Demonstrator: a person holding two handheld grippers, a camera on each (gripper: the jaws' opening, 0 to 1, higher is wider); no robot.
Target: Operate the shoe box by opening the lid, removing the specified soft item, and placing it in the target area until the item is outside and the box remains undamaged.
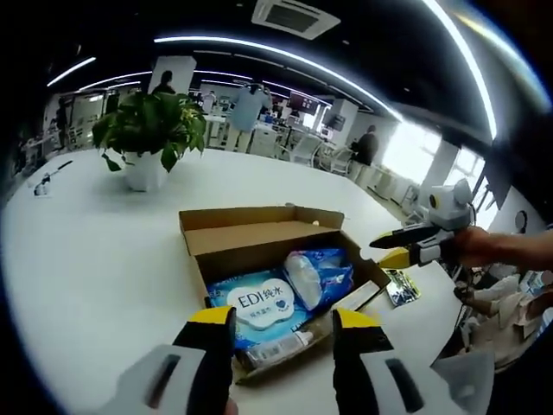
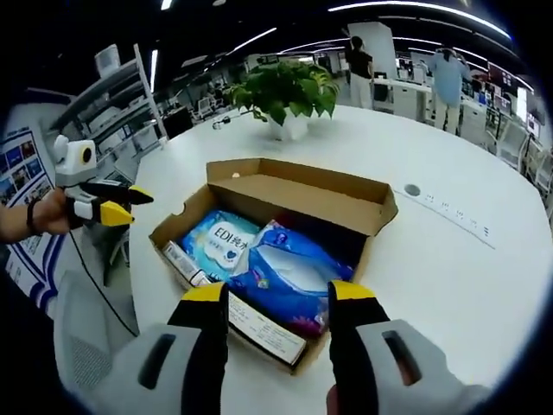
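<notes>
In the left gripper view, the left gripper (image 1: 282, 333) stands wide open and empty, yellow tips at the near edge of an open brown cardboard shoe box (image 1: 259, 232). Just beyond the jaws lies a glossy, soft blue wipes pack (image 1: 261, 307) inside it. In the right gripper view, the right gripper (image 2: 279, 311) gapes empty over a crinkled blue plastic pouch (image 2: 289, 270). Farther off on the smooth white table (image 1: 95, 251) stands a leafy potted plant (image 1: 149, 134).

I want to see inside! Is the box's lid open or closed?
Open. The cardboard box has its lid flap folded back, so the blue wipes pack and other soft packs inside show.
</notes>
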